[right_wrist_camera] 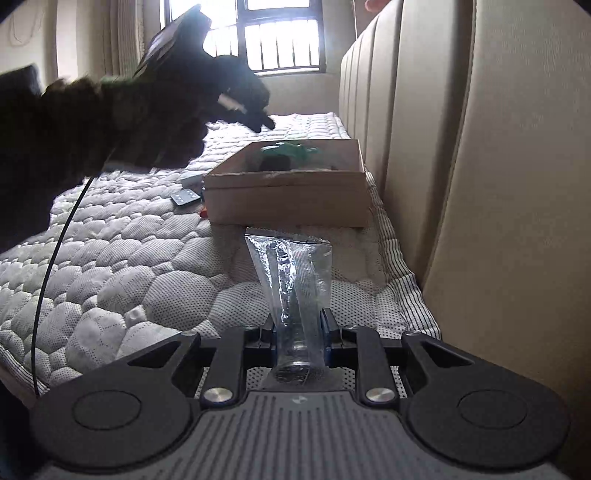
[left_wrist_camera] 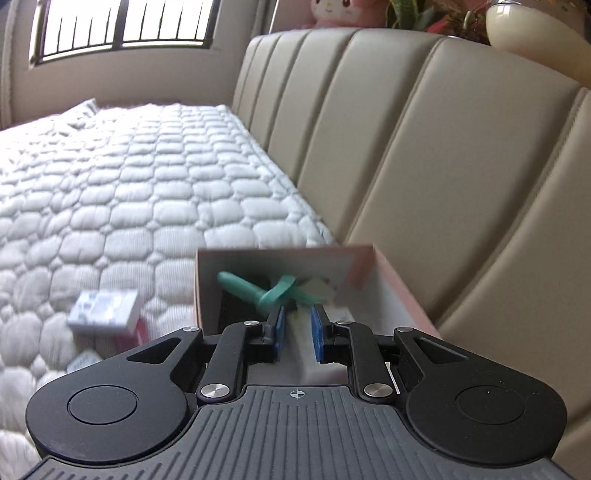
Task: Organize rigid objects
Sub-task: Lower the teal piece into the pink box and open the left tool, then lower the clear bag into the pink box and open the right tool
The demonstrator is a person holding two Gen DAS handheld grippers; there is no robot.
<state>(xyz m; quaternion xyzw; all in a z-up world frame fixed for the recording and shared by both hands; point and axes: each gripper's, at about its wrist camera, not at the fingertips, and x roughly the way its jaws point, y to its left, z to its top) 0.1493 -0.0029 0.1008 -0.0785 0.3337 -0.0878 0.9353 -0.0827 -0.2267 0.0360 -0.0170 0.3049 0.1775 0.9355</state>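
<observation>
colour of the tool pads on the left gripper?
Blue pads on black fingers; clearest in the left wrist view.

Box (right_wrist_camera: 288, 195) on the mattress (right_wrist_camera: 122, 258), right side hard against the padded headboard (right_wrist_camera: 436, 147). Inside the box, a bundle of small tools (left_wrist_camera: 273, 290), toward the far wall. Left of the box on the mattress, a small carton (left_wrist_camera: 105, 312) and a flat card (right_wrist_camera: 186, 197), near but apart. Before the box, nearer the right wrist camera, a wrapped tube (right_wrist_camera: 295, 291) pointing toward it. Behind all, a window (right_wrist_camera: 280, 37); atop the headboard, a plush toy (left_wrist_camera: 347, 13).
</observation>
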